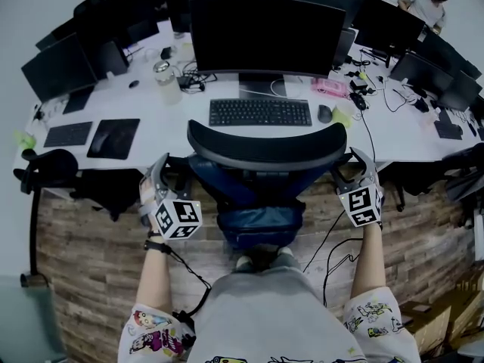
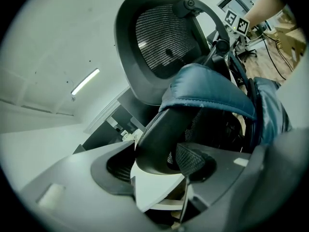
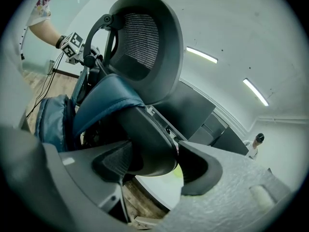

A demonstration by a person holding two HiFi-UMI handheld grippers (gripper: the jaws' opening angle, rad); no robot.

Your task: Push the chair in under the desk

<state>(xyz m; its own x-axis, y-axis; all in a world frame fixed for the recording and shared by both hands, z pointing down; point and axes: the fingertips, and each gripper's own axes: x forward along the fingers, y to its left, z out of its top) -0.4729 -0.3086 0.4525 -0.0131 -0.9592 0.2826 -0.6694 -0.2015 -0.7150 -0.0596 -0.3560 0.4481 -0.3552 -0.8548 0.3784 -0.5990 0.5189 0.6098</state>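
A black mesh-backed office chair [image 1: 266, 147] stands against the white desk [image 1: 189, 133], its seat under the desk edge and a blue jacket [image 1: 257, 221] draped behind the backrest. My left gripper [image 1: 170, 171] is at the chair's left armrest [image 2: 159, 144]; in the left gripper view [image 2: 154, 164] both pads press on the armrest's end. My right gripper [image 1: 352, 171] is at the right armrest [image 3: 149, 144]. In the right gripper view [image 3: 154, 167] that armrest lies between the jaws, with a gap at the outer pad [image 3: 195, 170].
On the desk sit a large monitor [image 1: 265, 36], a keyboard [image 1: 259, 112] and a mouse [image 1: 325, 113]. Another black chair [image 1: 49, 169] stands at the left. Cables [image 1: 333, 255] trail over the wooden floor. A person [image 1: 427, 2] sits far back right.
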